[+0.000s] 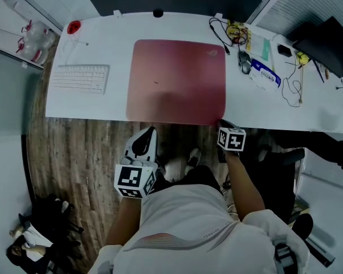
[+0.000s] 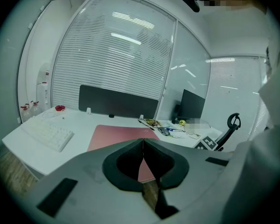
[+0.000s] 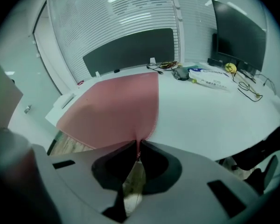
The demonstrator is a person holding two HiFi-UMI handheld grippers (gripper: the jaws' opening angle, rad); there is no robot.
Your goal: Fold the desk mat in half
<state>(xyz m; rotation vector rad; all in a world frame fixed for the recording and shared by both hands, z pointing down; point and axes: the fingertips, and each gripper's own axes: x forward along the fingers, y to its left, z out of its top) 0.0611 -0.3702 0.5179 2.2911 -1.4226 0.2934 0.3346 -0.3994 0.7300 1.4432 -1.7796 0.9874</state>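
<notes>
Our left gripper (image 1: 148, 133), jaws together, hangs short of the desk mat (image 1: 177, 79); right gripper (image 1: 224, 123) pinches its near corner.

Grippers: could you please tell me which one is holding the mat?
The right gripper, shut on the mat at its near right corner; the left gripper is shut on nothing.
</notes>
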